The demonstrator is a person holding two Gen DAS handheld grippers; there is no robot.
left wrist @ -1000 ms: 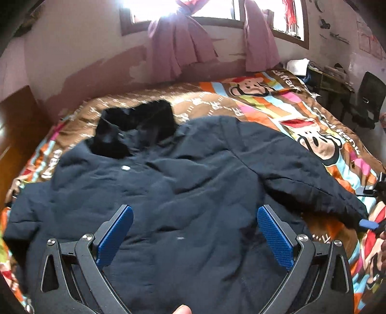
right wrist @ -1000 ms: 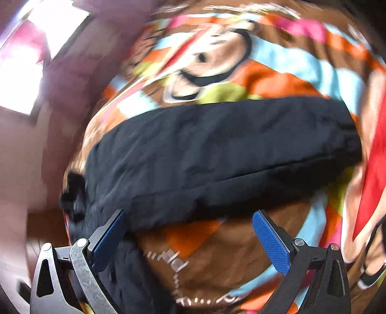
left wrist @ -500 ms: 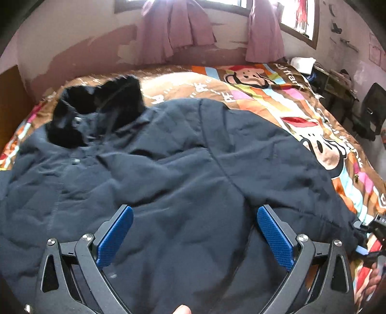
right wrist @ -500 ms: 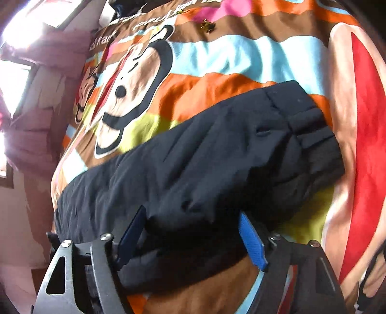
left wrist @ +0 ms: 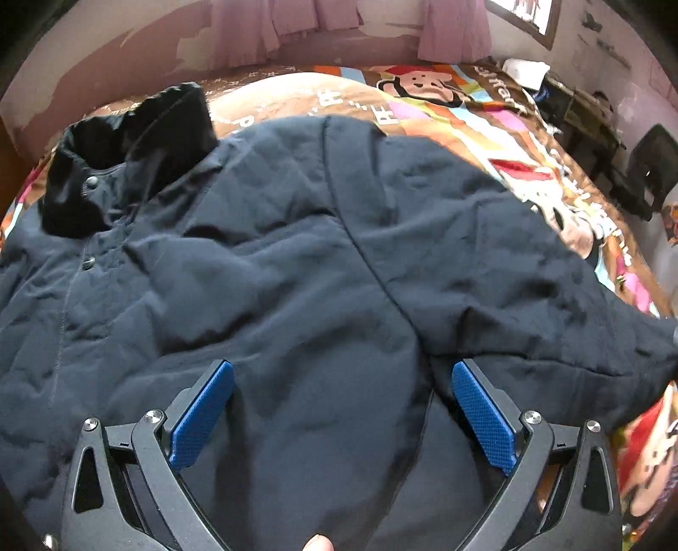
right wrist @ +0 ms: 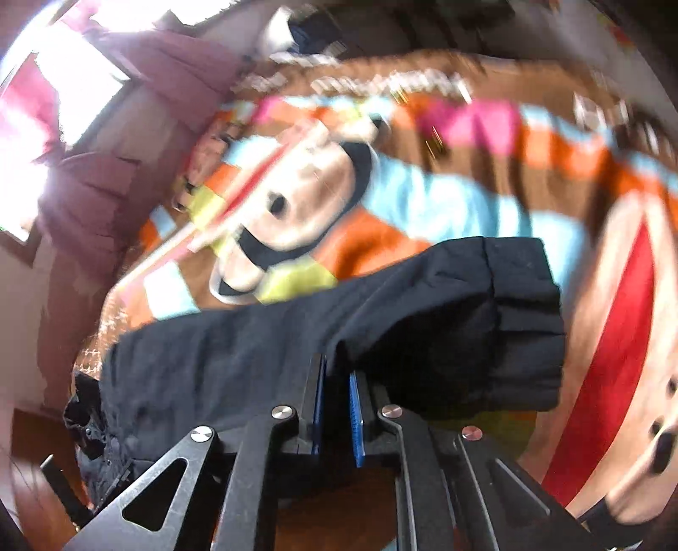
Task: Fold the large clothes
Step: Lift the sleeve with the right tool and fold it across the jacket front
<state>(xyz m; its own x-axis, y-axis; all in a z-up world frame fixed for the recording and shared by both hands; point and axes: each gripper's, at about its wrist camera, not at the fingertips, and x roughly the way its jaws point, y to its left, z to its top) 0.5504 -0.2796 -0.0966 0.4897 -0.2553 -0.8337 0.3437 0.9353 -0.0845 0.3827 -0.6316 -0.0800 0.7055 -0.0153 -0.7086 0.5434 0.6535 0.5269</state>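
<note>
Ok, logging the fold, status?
Right hand-held gripper just closed on jacket sleeve. Left hand-held gripper open over jacket. Nothing in the way.

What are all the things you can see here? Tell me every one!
jacket: one, dark navy, spread flat on the bed.
collar: one, black, at the jacket's top.
sleeve: one, dark navy with ribbed cuff, lifted a little off the bedspread.
bedspread: one, brown with bright stripes and cartoon monkeys, covering the bed.
curtains: pink, hanging behind the bed.
window: bright, upper left in the right wrist view.
chair: one, black, beside the bed.
left gripper: black with blue pads, jaws wide apart over the jacket.
right gripper: black with blue pads, jaws just closed on the sleeve.
</note>
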